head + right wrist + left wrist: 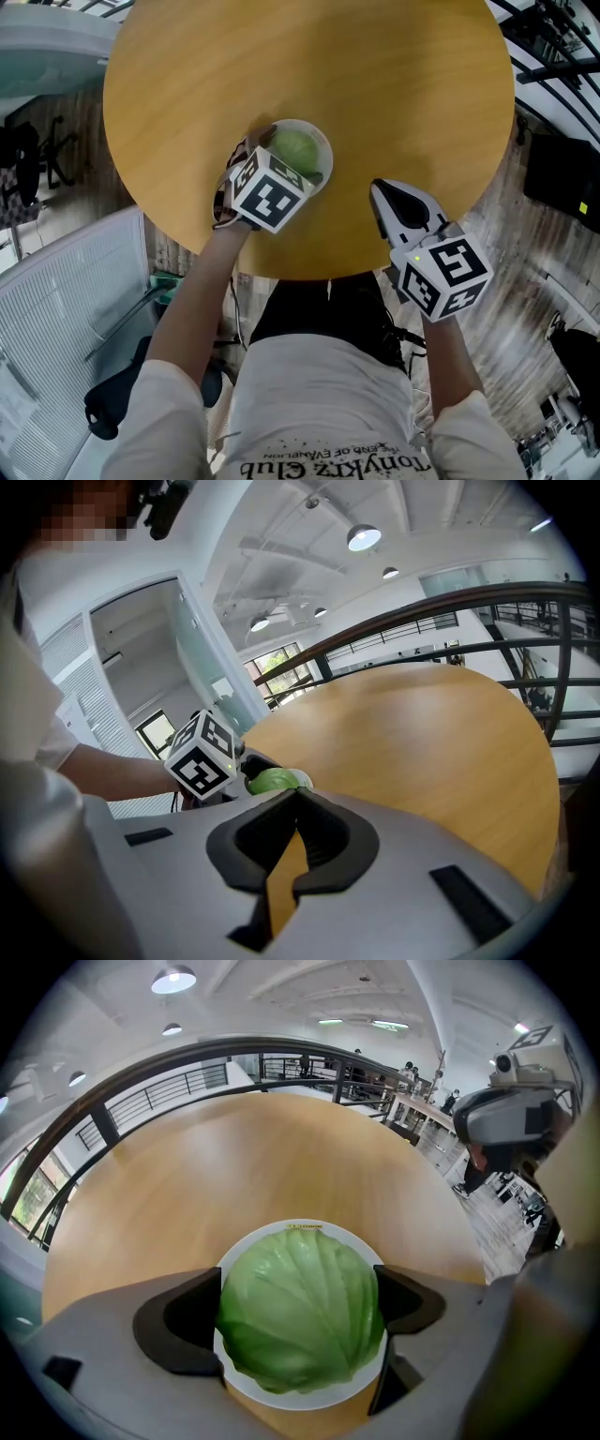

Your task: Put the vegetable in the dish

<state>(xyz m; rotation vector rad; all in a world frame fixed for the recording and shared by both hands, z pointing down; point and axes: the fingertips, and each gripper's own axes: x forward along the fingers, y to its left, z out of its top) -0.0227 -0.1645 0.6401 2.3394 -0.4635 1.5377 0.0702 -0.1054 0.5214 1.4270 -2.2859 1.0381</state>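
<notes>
The left claw (300, 1312) clasps the cabbage (302, 1288) by its flanks, dead between its jaws and directly over the white dish (312, 1401) on the counter (375, 84), while the right claw (294, 799), clenched on nothing, hangs well apart.

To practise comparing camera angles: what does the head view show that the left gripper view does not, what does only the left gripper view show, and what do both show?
Head view only: the right hand-held gripper, jaws shut and empty, over the table's near edge, and the person's white shirt.

Left gripper view only: how the left hand-held gripper sets its jaws against both sides of the cabbage, plus ceiling lamps and a railing.

Both: the cabbage over the white dish on the round wooden table.
</notes>
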